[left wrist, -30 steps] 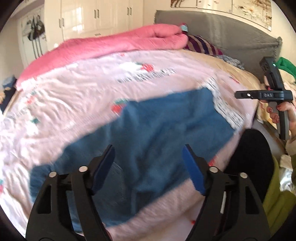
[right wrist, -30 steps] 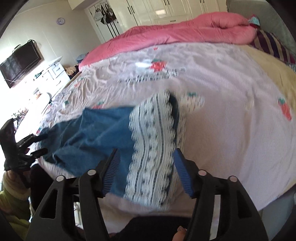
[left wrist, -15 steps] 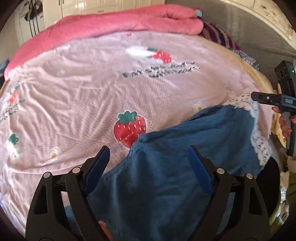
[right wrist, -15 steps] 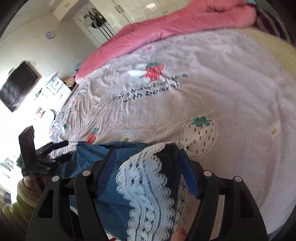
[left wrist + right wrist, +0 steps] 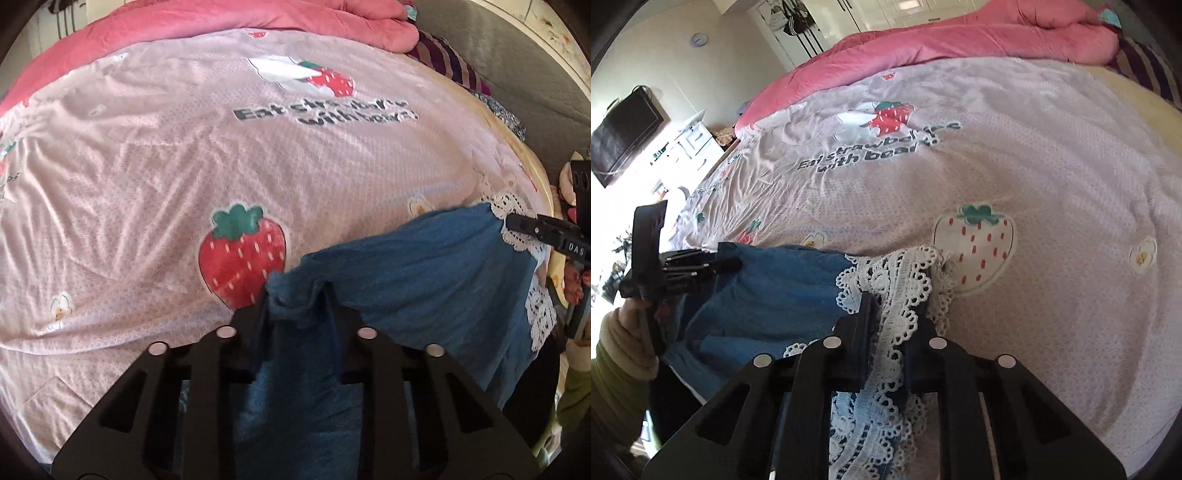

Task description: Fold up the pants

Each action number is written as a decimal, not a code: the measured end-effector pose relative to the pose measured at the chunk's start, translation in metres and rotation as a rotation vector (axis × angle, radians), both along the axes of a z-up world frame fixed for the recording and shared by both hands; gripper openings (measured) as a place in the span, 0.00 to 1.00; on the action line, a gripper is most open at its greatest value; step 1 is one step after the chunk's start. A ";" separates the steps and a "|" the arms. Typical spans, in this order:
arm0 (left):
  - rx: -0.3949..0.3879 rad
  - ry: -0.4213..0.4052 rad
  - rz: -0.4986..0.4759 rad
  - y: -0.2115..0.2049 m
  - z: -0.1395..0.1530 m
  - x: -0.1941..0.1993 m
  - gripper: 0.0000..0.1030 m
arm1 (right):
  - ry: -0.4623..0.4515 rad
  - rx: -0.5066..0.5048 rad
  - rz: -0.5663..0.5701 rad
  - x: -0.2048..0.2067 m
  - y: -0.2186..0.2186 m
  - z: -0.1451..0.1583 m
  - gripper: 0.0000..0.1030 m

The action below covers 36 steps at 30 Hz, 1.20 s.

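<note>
The pants (image 5: 417,280) are blue denim with a white lace hem (image 5: 901,284). They hang stretched between my two grippers at the near edge of the bed. My left gripper (image 5: 295,295) is shut on a bunched blue end of the pants. My right gripper (image 5: 897,306) is shut on the lace hem end. The right gripper also shows in the left wrist view (image 5: 517,225) at the far right. The left gripper shows in the right wrist view (image 5: 727,262) at the left. The lower part of the pants is hidden behind the gripper bodies.
The bed is covered by a pink strawberry-print quilt (image 5: 258,147). A rolled pink duvet (image 5: 960,37) lies along the far side. A striped pillow (image 5: 447,62) and grey headboard (image 5: 524,74) are at the right. A TV (image 5: 624,129) and white drawers (image 5: 698,144) stand left.
Both grippers have closed on the pants, the left on the blue end and the right on the lace hem. The pants are now lifted and stretched between them.
</note>
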<state>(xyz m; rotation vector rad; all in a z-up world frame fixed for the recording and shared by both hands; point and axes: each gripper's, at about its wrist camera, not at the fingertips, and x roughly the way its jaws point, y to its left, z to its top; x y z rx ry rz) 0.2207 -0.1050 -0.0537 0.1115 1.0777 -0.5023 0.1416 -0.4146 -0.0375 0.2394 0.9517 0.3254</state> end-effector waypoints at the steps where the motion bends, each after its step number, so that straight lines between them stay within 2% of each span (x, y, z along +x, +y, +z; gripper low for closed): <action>1: 0.000 -0.012 0.011 0.001 0.003 0.002 0.11 | -0.014 0.003 -0.006 0.000 0.000 0.002 0.13; 3: -0.010 -0.036 0.024 0.004 0.009 0.004 0.09 | -0.053 0.008 -0.009 0.001 -0.001 0.008 0.13; 5: -0.016 -0.053 0.033 0.006 0.012 0.006 0.09 | -0.027 -0.047 -0.008 0.005 0.003 0.002 0.14; 8: 0.049 -0.054 0.003 -0.002 0.002 0.004 0.09 | -0.003 -0.046 -0.005 0.003 0.004 -0.006 0.17; 10: 0.028 -0.067 -0.001 0.003 0.005 0.000 0.09 | -0.028 -0.037 -0.027 -0.007 -0.003 0.003 0.29; 11: -0.003 -0.067 0.010 0.009 0.010 -0.002 0.11 | -0.052 -0.040 -0.047 -0.014 -0.007 0.009 0.40; 12: -0.025 -0.071 0.019 0.013 0.015 -0.004 0.13 | -0.074 -0.043 -0.061 -0.021 -0.011 0.015 0.46; 14: -0.056 -0.109 0.039 0.026 0.032 -0.014 0.20 | -0.112 -0.057 -0.081 -0.040 -0.016 0.029 0.47; 16: -0.068 -0.172 0.059 0.041 0.052 -0.033 0.26 | -0.139 -0.071 -0.055 -0.054 -0.010 0.038 0.48; 19: -0.066 -0.217 0.139 0.069 0.072 -0.060 0.39 | -0.183 -0.091 0.057 -0.078 0.019 0.049 0.54; 23: -0.079 -0.221 0.267 0.115 0.080 -0.105 0.43 | -0.197 -0.099 0.239 -0.098 0.076 0.050 0.56; 27: 0.013 -0.244 0.381 0.156 0.082 -0.150 0.54 | -0.198 -0.155 0.409 -0.112 0.140 0.039 0.58; 31: 0.032 -0.235 0.436 0.190 0.081 -0.181 0.62 | -0.191 -0.184 0.506 -0.124 0.185 0.030 0.58; 36: 0.002 -0.197 0.495 0.218 0.070 -0.198 0.64 | -0.186 -0.212 0.558 -0.132 0.215 0.024 0.58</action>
